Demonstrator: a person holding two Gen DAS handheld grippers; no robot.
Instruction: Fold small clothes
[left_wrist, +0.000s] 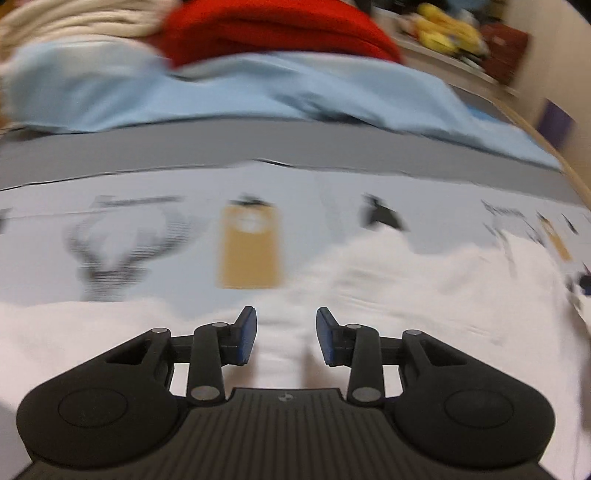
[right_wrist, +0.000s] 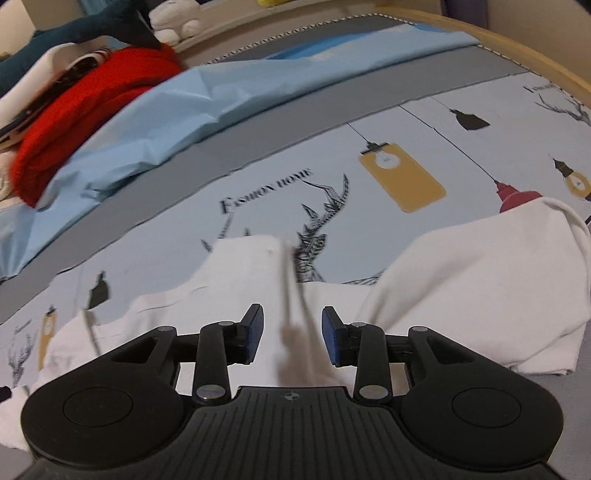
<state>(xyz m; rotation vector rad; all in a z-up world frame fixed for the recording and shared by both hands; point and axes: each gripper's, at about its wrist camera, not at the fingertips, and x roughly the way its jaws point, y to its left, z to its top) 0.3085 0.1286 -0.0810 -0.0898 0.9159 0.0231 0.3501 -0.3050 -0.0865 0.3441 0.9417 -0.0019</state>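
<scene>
Right wrist view: the white cotton garment (right_wrist: 461, 280) lies crumpled on the printed bedsheet (right_wrist: 258, 184), a raised fold between the right gripper's (right_wrist: 292, 332) parted, empty jaws. The left gripper's (left_wrist: 286, 334) jaws are likewise parted over white cloth. A single edge should be pinched, not bunched layers.

A white garment (right_wrist: 461, 277) is seen spread on the patterned bedsheet (right_wrist: 277, 177), rumpled, one end folded over into a thick raised hump, a narrow ridge (right_wrist: 291, 280) pinched up along its flatter middle.

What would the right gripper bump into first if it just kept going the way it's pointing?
Most likely the white garment: a raised fold of it stands between the right gripper's open jaws, just ahead. Depth is hard to judge.
</scene>
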